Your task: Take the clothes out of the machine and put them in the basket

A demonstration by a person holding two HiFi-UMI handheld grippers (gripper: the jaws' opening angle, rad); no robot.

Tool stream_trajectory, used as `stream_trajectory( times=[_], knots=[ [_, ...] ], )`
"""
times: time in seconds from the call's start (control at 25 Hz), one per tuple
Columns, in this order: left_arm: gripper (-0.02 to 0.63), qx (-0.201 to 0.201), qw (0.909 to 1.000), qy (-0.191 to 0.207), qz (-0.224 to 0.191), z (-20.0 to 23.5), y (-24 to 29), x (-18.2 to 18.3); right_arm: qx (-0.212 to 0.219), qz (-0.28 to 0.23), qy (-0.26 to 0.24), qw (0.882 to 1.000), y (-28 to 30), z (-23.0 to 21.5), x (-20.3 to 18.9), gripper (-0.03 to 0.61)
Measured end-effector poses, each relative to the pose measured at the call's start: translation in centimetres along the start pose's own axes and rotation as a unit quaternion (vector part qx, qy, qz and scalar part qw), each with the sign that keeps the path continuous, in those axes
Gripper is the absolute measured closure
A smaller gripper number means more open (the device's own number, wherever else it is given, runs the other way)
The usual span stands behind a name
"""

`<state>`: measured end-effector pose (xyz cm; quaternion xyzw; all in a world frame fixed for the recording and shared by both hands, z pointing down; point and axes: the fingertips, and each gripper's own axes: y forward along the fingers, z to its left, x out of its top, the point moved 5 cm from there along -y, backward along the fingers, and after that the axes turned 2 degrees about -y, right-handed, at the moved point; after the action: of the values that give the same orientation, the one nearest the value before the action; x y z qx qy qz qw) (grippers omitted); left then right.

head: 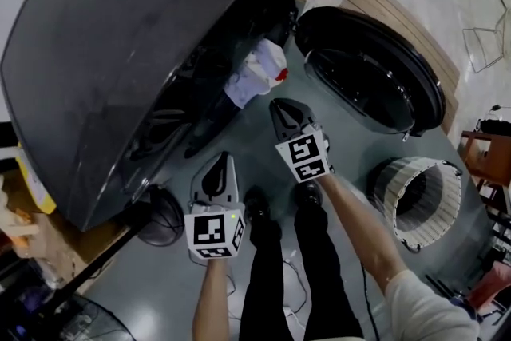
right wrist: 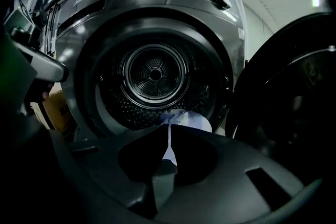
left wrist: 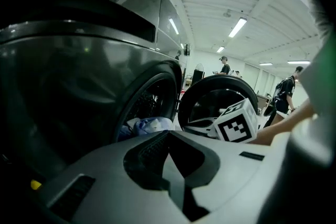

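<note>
Scanning from the left: the washing machine (head: 120, 52) fills the left and far side of the head view, its mouth facing right onto the grey floor (head: 351, 148).

Left gripper (head: 224, 160) hangs low on the near side, below the machine front. Its jaws are closed together with nothing between them, and the tips aim up toward the opening.

Clothes (head: 257, 74): a white and pale blue bundle with a red spot sits at the lip of the drum (right wrist: 155, 75), partly spilling out. Its long axis seems to run from near-left to far-right along the lip.

Right gripper (head: 281, 105) is just near of the bundle and a little to its right. The jaws are closed and empty, with only a thin slit through which the cloth shows straight ahead. This is the nearer of the two; the clothes lie directly along its pointing line, close but apart.

Door (head: 375, 76) stands swung open to the right. The basket (head: 435, 168) sits on the floor at near right, well apart from the clothes, with nothing visible inside.

Judgement: the right jaws must open before reaching the cloth.
</note>
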<state>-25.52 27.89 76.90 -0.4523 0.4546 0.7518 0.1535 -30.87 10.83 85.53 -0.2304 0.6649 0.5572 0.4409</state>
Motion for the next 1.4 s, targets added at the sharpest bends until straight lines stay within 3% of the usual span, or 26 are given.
stream_trajectory(
  times=[0.16, 0.56, 0.76, 1.16, 1.24, 1.4],
  knots=[
    [0.595, 0.002, 1.0000, -0.003, -0.007, 1.0, 1.0, -2.0, 0.003, -0.001, -0.001, 1.000, 3.3, 0.3, -2.4, 0.538],
    [0.595, 0.001, 0.9997, -0.009, -0.023, 3.0, 4.8, -5.4, -0.002, -0.026, 0.005, 1.000, 11.7, -1.4, -4.7, 0.201],
    [0.595, -0.010, 0.9997, 0.006, -0.022, 2.9, 6.0, -5.9, -0.029, -0.014, 0.005, 0.999, 15.5, -2.9, -4.2, 0.141],
    [0.595, -0.006, 0.9998, 0.005, -0.018, 3.6, 6.9, -4.2, -0.032, 0.079, -0.048, 0.995, 20.5, -3.6, -5.1, 0.152],
    [0.595, -0.005, 0.9998, 0.008, -0.020, 3.8, 6.9, -4.2, -0.019, 0.084, -0.054, 0.995, 20.4, -2.9, -5.1, 0.276],
    [0.595, -0.008, 0.9997, 0.012, -0.018, 3.5, 7.0, -3.9, -0.002, 0.095, -0.051, 0.994, 19.8, -2.1, -5.1, 0.434]
  ],
)
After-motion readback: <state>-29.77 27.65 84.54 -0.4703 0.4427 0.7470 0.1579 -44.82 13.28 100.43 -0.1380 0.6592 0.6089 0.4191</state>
